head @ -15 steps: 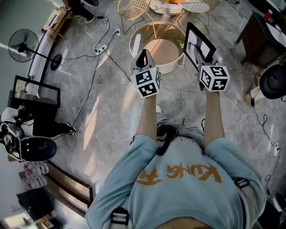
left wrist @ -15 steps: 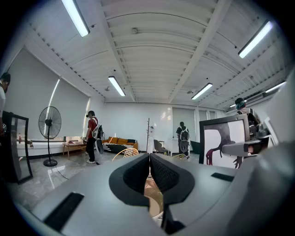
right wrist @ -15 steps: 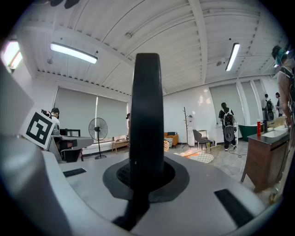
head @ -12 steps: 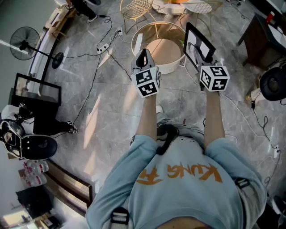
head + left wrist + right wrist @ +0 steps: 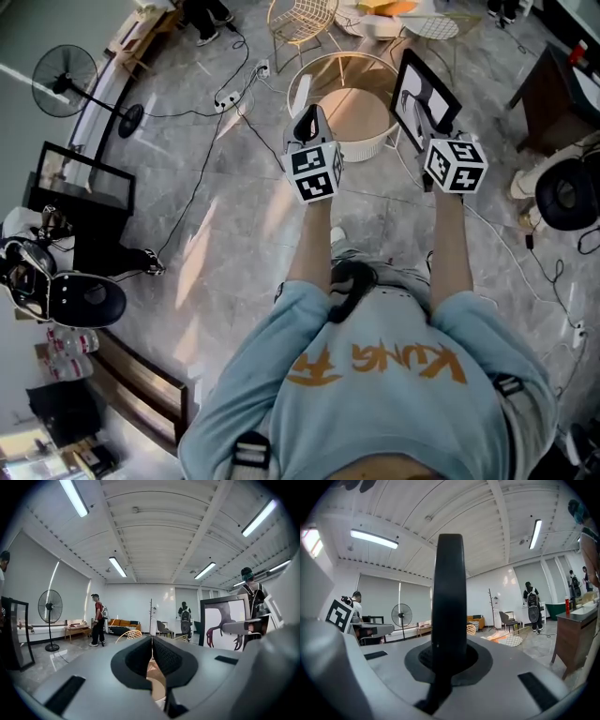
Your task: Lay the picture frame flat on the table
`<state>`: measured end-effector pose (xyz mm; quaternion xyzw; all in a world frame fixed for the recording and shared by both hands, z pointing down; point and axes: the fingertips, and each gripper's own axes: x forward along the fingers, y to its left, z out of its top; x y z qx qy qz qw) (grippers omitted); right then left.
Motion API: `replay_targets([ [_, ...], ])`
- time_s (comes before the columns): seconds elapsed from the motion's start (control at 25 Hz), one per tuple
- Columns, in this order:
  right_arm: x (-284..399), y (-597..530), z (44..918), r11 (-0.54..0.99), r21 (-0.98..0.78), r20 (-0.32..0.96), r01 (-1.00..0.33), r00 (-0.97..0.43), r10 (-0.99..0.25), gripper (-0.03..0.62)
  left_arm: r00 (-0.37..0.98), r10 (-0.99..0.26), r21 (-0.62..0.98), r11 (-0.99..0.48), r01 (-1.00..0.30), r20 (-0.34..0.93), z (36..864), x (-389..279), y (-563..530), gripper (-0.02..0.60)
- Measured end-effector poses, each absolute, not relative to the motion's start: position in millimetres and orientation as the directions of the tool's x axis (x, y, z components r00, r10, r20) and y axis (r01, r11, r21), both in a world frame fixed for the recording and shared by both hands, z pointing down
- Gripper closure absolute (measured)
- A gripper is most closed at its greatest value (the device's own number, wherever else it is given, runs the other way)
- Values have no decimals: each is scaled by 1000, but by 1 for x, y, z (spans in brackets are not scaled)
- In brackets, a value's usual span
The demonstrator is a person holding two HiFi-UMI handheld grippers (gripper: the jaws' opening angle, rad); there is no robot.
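Looking down through the head view, I see both forearms reach forward toward the round table, which I use as reference.

1. Left gripper: its marker cube sits on the near side of the table, and its tip lies over the table's near-left rim. In the left gripper view the two padded jaws meet face to face with nothing between them.
2. Right gripper: its marker cube sits near and to the right of the table. In the right gripper view the jaws are clamped on the picture frame, seen there edge-on as a dark vertical bar.
3. Picture frame: it stands upright in the right gripper's hold at the table's right rim, with its printed face turned toward the table's centre. It is not lying on the tabletop. The left gripper view shows the same frame on end, with a dark figure on white.
4. Beyond the table, a gold wire chair stands on the far side.
5. Far to the table's left, a pedestal fan stands on the grey marble floor.
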<state>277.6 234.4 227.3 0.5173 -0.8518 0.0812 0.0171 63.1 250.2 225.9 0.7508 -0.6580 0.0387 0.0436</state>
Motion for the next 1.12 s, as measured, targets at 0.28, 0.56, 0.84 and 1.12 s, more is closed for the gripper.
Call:
replay_targets([
  [0.28,285,231,217,448,-129,90,-885,-461,-883,586,154,-981,5,-155,-988,118,225,71,247,560],
  [0.56,292,221,214,453,-144,71,-880,-466,-882,586,142,-984,4,-143,-990,106,223,68,244,560],
  [0.84,276,203,218,482,-166,57,-861,-496,-867,586,99,-988,9,-99,-995,115,229,42,240,560],
  [1.12,238,180,210,522,-139,47,-842,-532,-846,586,68,-993,23,-66,-998,97,224,5,221,560],
])
